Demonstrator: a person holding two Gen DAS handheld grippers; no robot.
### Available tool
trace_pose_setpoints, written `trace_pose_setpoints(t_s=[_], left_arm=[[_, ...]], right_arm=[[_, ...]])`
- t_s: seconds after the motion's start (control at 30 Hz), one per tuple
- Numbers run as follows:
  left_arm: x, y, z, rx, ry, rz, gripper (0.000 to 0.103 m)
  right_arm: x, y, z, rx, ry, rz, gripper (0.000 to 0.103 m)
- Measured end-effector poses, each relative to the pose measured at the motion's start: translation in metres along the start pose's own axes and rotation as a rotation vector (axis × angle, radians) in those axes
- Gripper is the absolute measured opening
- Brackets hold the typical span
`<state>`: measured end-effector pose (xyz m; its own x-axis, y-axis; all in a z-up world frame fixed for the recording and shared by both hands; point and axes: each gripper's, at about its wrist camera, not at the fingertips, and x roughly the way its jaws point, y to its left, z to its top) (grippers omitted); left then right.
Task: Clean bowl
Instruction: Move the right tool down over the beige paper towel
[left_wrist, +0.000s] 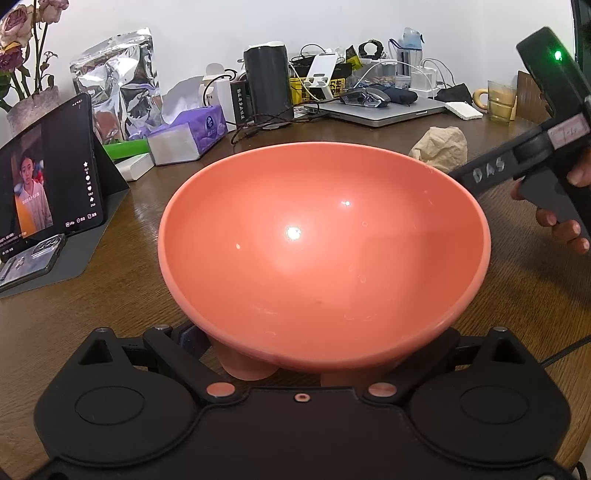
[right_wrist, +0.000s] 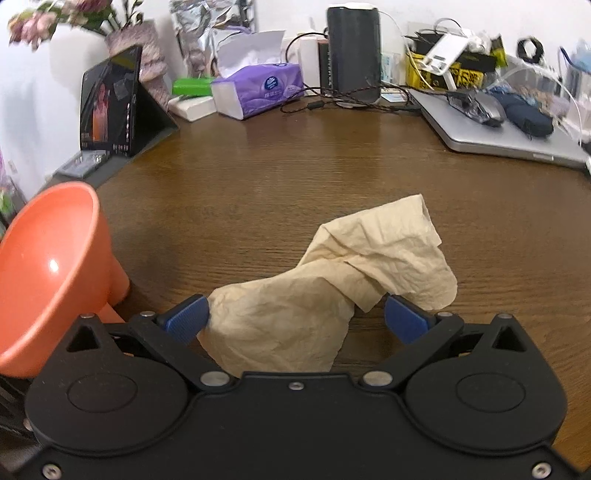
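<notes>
Right up against the left claw (left_wrist: 295, 354) sat the pink bowl (left_wrist: 325, 240), tilted toward the lens so its whole inside showed; the 2 fingers were spread wide and lay either side of the bowl's lower part, but the bowl hid their tips, so I could not tell whether they pressed it or only flanked it. From the right wrist view the bowl leaned on its short legs at the left of the brown counter (right_wrist: 295, 177), mouth turned sideways. Its inside looked glossy, with bright spots of reflected light, a few faint pale rings and 1 small dark speck low in the basin, no heaped food or standing water. The right claw (right_wrist: 297, 317) was spread too, its blue pads (right_wrist: 186, 317) bracketing a crumpled beige paper towel (right_wrist: 332, 288); the left pad touched the paper and the right pad stood just beside a fold, so the towel was not pinched. This fitted either a towel about to be gripped for wiping or one just let go after wiping, and the faint marks did not settle which. If wiping remained, it would call for closing on the towel's bulk, carrying it left over the rim, and rubbing the marked lower wall while the left claw steadied the tilted bowl against sliding.
</notes>
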<state>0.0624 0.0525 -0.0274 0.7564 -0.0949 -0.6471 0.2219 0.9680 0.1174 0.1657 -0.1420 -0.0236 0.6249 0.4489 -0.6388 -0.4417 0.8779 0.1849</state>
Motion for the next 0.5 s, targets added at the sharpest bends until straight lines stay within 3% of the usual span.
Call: trace_pose_setpoints(t_s=[0.17,0.33,0.5], left_arm=[[0.000,0.000,-0.001,-0.001,0.000,-0.003,0.095],[0.001,0.002,-0.001,-0.004,0.001,-0.006,0.095],[0.001,0.002,-0.001,-0.007,0.001,-0.009,0.095]], right_arm=[[-0.005,0.002,0.004,-0.003,-0.022,0.010,0.102],[-0.017,0.021,0.011,-0.312,-0.072,-0.032,0.102],[-0.001,0.016,0.015,-0.372,-0.001,-0.017,0.102]])
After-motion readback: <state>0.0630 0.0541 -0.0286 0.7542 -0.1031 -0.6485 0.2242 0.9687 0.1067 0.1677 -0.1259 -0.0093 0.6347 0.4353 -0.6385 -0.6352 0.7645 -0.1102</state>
